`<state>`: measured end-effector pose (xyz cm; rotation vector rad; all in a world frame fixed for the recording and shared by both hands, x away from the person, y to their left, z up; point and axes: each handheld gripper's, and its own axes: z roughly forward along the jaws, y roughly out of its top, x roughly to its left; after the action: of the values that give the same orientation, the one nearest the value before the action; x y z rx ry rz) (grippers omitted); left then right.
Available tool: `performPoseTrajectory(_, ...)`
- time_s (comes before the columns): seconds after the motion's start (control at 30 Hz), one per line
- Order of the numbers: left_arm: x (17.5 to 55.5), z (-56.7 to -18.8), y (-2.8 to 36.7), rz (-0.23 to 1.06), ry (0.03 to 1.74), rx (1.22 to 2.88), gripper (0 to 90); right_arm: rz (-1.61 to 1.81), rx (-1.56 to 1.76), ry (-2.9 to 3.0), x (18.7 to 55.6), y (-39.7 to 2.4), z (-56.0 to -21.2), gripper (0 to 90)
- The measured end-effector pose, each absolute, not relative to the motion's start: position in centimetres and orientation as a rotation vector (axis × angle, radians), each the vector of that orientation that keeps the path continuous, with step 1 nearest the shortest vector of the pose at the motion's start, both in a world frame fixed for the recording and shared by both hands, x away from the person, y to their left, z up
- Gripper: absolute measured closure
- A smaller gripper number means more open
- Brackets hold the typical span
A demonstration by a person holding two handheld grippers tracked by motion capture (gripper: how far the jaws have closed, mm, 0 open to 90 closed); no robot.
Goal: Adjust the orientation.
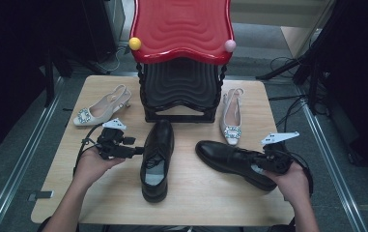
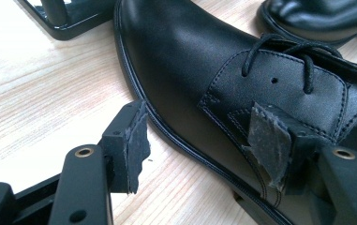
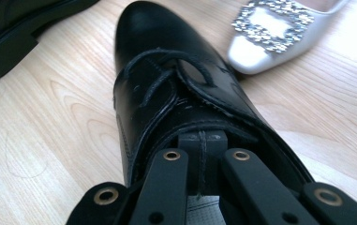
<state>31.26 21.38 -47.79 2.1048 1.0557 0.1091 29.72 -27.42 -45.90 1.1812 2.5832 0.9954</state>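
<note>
The wooden table (image 1: 186,193) carries all items. At its far edge stands the shoe rack (image 1: 181,53), with a red top shelf and a black lower shelf; this rack serves as the reference landmark.

Directly in front of the rack lies the first black lace-up shoe (image 1: 156,159), toe toward the rack, heel toward the person. In front of the rack and to its right lies the second black lace-up shoe (image 1: 234,162), set crosswise, toe pointing toward the first shoe.

A white slingback pump with a jewelled buckle (image 1: 102,107) lies left of the rack. A matching pump (image 1: 231,118) lies just right of the rack, toe toward the person.

The left gripper (image 1: 132,152) sits left of the first shoe, in front of the rack. Its jaws stand apart; one pad (image 2: 136,140) is clear of the shoe, the other (image 2: 267,143) lies against the shoe's side panel.

The right gripper (image 3: 200,161) is at the heel opening of the second shoe. Its jaws are pressed together, tips inside the opening; whether they pinch the shoe's rim cannot be determined.
</note>
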Motion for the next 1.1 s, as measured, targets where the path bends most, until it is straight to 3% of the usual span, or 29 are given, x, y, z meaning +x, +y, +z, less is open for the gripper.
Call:
performPoseTrajectory(0.43, 31.1, -47.6, 21.5, 0.119, 1.053, 2.102, 38.5, 1.089, 1.288, 2.563, 29.9, -25.7, -46.6, 90.0)
performPoseTrajectory(0.9, 31.0, -47.5, 21.6, 0.132, 1.048, 2.095, 38.6, 1.144, 1.311, 2.533, 30.3, -21.2, -47.5, 90.0)
performPoseTrajectory(1.1, 31.1, -47.5, 21.6, 0.135, 1.048, 2.096, 38.6, 1.146, 1.262, 2.533, 30.1, -21.4, -47.3, 90.0)
